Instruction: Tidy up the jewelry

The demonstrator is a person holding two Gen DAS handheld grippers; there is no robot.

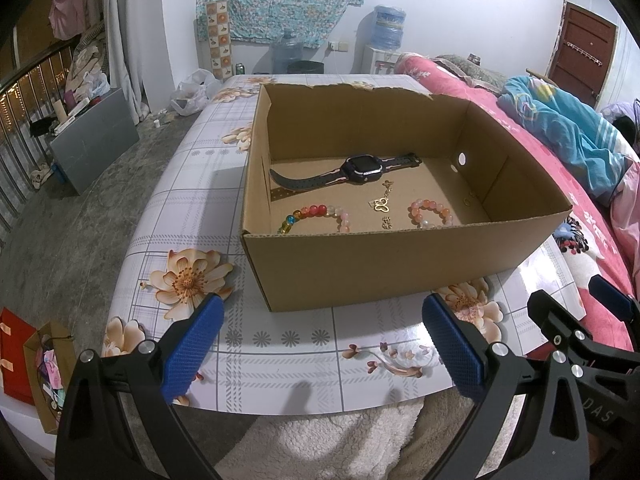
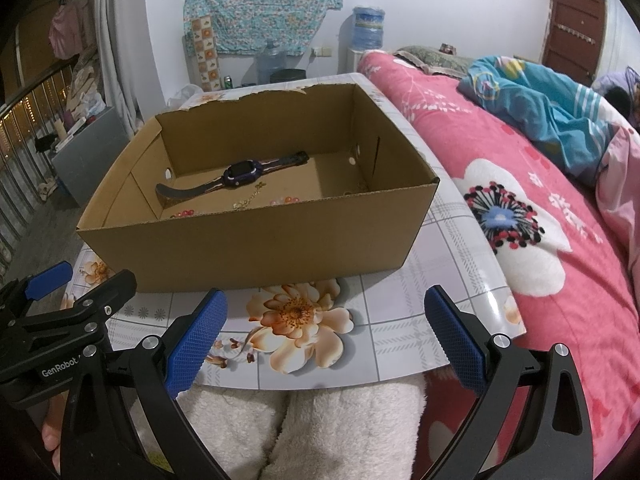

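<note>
An open cardboard box point(image 1: 400, 264) point(image 2: 256, 248) stands on the flowered table. Inside lie a dark smartwatch point(image 1: 360, 170) point(image 2: 240, 174), a multicoloured bead bracelet point(image 1: 316, 216), a pink bead bracelet point(image 1: 430, 212), a gold butterfly pendant point(image 1: 380, 203) and a small gold charm point(image 1: 386, 223). In the right wrist view the box's front wall hides most of the beads. My left gripper point(image 1: 322, 356) is open near the table's front edge, short of the box, nothing between its fingers. My right gripper point(image 2: 326, 338) is open beside it, also empty.
The table point(image 1: 280, 344) point(image 2: 400, 320) has a floral plastic cover. A bed with a pink blanket point(image 2: 540, 240) runs along its right side. White fluffy fabric point(image 2: 320, 428) lies just below the table's near edge. Bags point(image 1: 36, 360) and a grey cabinet point(image 1: 94, 140) stand on the floor at left.
</note>
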